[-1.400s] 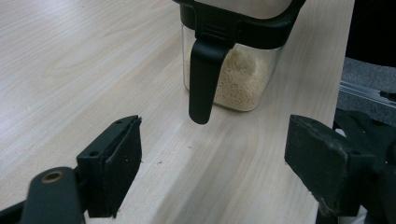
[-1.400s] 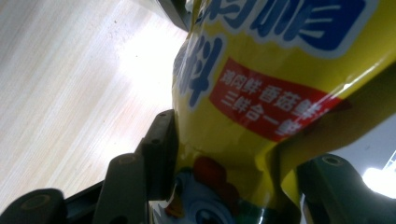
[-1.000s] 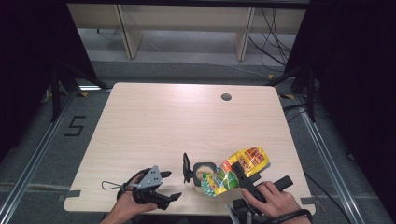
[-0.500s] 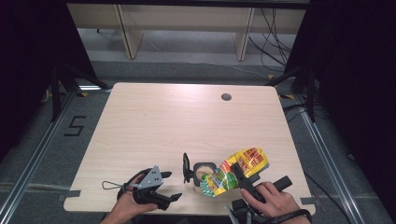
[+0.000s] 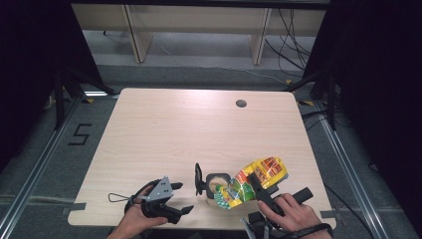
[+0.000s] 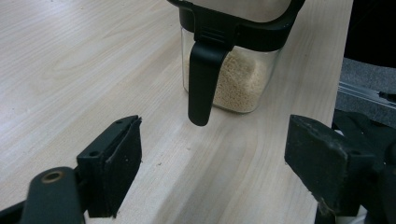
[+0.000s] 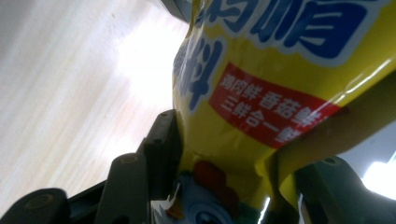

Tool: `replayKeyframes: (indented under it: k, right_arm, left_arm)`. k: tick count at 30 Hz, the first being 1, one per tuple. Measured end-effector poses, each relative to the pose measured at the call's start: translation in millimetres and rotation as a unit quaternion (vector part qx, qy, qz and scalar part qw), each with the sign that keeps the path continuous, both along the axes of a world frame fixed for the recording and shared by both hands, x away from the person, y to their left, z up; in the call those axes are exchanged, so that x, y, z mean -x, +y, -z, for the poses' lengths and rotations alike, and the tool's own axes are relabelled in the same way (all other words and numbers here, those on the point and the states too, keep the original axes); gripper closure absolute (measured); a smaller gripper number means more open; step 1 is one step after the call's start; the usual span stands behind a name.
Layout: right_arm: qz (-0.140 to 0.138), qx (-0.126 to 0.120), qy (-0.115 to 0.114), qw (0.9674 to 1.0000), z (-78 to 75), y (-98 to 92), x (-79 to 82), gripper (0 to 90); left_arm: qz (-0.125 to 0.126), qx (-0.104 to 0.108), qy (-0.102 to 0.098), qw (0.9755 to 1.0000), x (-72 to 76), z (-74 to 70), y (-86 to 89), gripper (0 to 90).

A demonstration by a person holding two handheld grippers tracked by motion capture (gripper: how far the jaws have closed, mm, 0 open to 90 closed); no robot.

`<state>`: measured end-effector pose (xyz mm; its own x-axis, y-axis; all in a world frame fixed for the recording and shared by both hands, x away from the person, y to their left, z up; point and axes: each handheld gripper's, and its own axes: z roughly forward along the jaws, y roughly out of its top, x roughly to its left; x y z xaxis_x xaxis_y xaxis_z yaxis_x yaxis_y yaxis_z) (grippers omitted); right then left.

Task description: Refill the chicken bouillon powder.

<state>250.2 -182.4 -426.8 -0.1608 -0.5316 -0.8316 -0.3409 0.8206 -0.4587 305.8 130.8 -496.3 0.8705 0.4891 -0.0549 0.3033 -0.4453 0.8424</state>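
Pale wood tabletop [image 5: 164, 134] with a round cable hole [image 5: 241, 103] near its far edge, standing on grey floor with shelving legs behind. Landmark: a clear jar [image 5: 217, 185] with a black rim, its lid [image 5: 198, 179] swung open and standing upright on the jar's left side; the jar sits near the tabletop's near edge and holds pale yellow granules, seen through its wall in the left gripper view [image 6: 238, 79], where a black latch tab [image 6: 201, 84] hangs down in front. A yellow seasoning bag [image 5: 251, 181] with red and green print lies tilted just right of the jar, its lower end reaching over the jar's open mouth. Right hand-held gripper [image 5: 259, 186], to the right of the jar, is clamped on the bag: in the right gripper view both black jaws press into the crumpled yellow film [image 7: 261, 107]. Left hand-held gripper [image 5: 181, 199], to the left of the jar and apart from it, rests low at the tabletop with its jaws spread wide and nothing between them [image 6: 210, 172]; the jar stands just beyond them.
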Motion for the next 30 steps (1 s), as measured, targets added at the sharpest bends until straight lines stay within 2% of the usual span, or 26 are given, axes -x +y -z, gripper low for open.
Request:
replayKeyframes:
  k: [2, 6, 7, 8, 10, 11, 13, 14, 15, 16, 17, 18, 20, 21, 22, 23, 25, 26, 27, 28, 30]
  right_arm:
    - [0.001, 0.000, -0.003, 1.0000, -0.9, -0.5, -0.6, 52.1]
    - [-0.004, -0.001, 0.000, 1.0000, 1.0, 0.9, 0.4, 52.1]
    - [-0.003, 0.001, 0.008, 1.0000, 2.7, 2.2, 0.9, 52.1]
    - [-0.001, -0.004, 0.008, 1.0000, 3.1, 1.9, 1.2, 52.2]
    - [0.002, -0.011, 0.005, 0.9999, 3.1, 1.3, 1.6, 52.1]
    - [0.001, 0.000, 0.002, 1.0000, -0.4, -0.2, 0.6, 52.2]
    - [0.003, -0.004, 0.000, 1.0000, -0.9, -0.5, 0.0, 52.1]
    - [0.002, -0.002, -0.001, 1.0000, -0.9, -0.6, -0.1, 52.2]
    - [0.009, -0.013, 0.001, 0.9999, 1.6, -1.1, 1.7, 52.2]
    - [0.008, -0.014, 0.004, 0.9999, 2.6, 0.1, 1.7, 52.1]
    - [0.000, -0.008, 0.006, 0.9999, 2.9, 1.4, 1.1, 52.2]
    - [-0.002, 0.009, 0.011, 0.9999, 2.8, 2.5, 0.7, 52.2]
    - [0.000, 0.006, 0.012, 0.9999, 2.1, 2.5, 1.1, 52.2]
    - [0.002, -0.011, 0.005, 0.9999, 3.5, 1.3, 1.8, 52.2]
    - [0.005, -0.016, 0.004, 0.9999, 2.2, 0.1, 1.2, 52.2]
    - [0.002, -0.003, 0.001, 1.0000, -0.1, -0.3, 0.5, 52.2]
    - [0.001, -0.004, -0.001, 1.0000, 0.7, -1.0, 0.2, 52.2]
    - [0.004, -0.001, 0.005, 1.0000, 1.1, -0.5, 0.9, 52.2]
    - [0.006, -0.014, 0.003, 0.9999, 3.1, -0.5, 1.8, 52.2]
    - [-0.004, 0.001, 0.008, 1.0000, 2.3, 0.7, 0.9, 52.2]
    - [-0.004, 0.000, 0.008, 1.0000, 1.8, 1.2, 0.9, 52.2]
  left_arm:
    - [0.008, -0.003, -0.004, 1.0000, -1.4, 0.1, 0.0, 18.6]
    - [0.004, -0.003, -0.003, 1.0000, -0.7, 0.3, -0.3, 18.5]
    - [0.008, -0.004, -0.006, 0.9999, -1.4, -0.5, 0.3, 18.5]
    - [0.000, 0.000, -0.001, 1.0000, -0.1, -0.2, -0.2, 18.6]
    - [0.000, 0.000, 0.000, 1.0000, 0.1, -0.1, -0.1, 18.6]
    - [-0.001, 0.000, 0.000, 1.0000, 0.0, 0.2, -0.4, 18.5]
    - [0.012, 0.000, -0.013, 0.9998, -2.6, 0.5, -0.3, 18.6]
    - [0.011, -0.002, -0.011, 0.9999, -2.1, 0.1, -0.3, 18.5]
    - [0.010, -0.008, -0.010, 0.9999, -1.8, -0.4, 0.3, 18.6]
    - [0.005, 0.004, -0.003, 1.0000, -0.9, 1.0, -0.9, 18.6]
    - [0.003, 0.000, -0.003, 1.0000, -0.9, 0.4, -0.6, 18.6]
    - [0.002, -0.002, -0.001, 1.0000, -0.5, -0.2, -0.1, 18.6]
    - [-0.001, 0.003, 0.001, 1.0000, 0.1, -0.2, -0.6, 18.6]
    - [-0.002, 0.005, 0.001, 1.0000, 0.4, 0.1, -0.8, 18.6]
    - [0.001, 0.000, 0.000, 1.0000, 0.0, -0.2, -0.1, 18.5]
    - [0.000, 0.000, 0.000, 1.0000, -0.2, -0.1, -0.2, 18.6]
    - [0.002, -0.001, -0.001, 1.0000, -0.4, -0.3, -0.3, 18.6]
    - [0.011, -0.008, -0.010, 0.9999, -1.9, -0.8, 0.4, 18.5]
    - [0.011, -0.009, -0.012, 0.9998, -1.9, -0.9, 0.6, 18.6]
    - [0.008, 0.000, -0.010, 0.9999, -1.3, -0.4, -0.5, 18.5]
    - [0.000, 0.005, -0.001, 1.0000, 0.0, -0.3, -0.7, 18.5]
